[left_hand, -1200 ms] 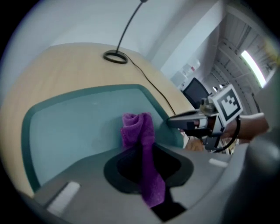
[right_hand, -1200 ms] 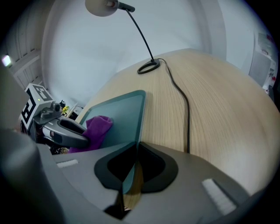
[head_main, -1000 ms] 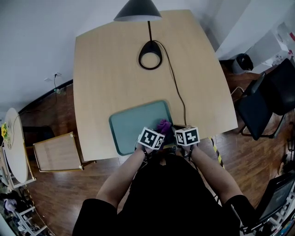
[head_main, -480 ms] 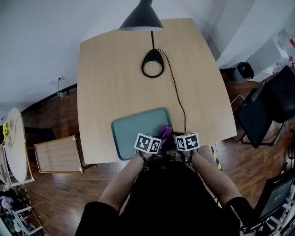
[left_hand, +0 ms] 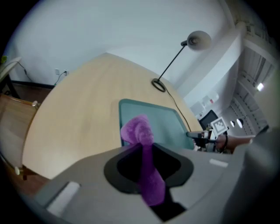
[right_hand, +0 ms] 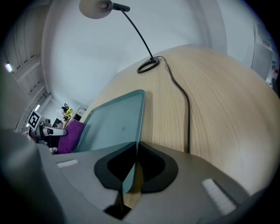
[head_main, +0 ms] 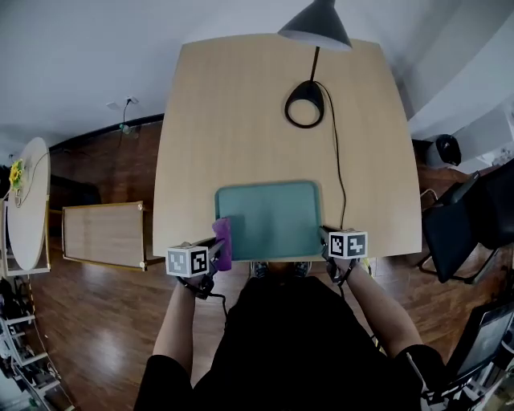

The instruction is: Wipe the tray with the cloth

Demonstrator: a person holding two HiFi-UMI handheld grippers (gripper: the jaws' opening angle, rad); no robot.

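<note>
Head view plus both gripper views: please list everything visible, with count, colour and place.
table: 1, light wood, centre
tray: 1, teal, at the table's near edge
cloth: 1, purple, at the tray's near-left corner
lamp: 1, dark, ring base on the table's far side
cord: 1, black, from the lamp past the tray's right side
chair: 1, black, on the floor at right
low table: 1, wood, on the floor at left
round table: 1, white, far left
left gripper: 1, grey, jaws shut on the cloth
right gripper: 1, grey, jaws shut on the tray's near-right rim
</note>
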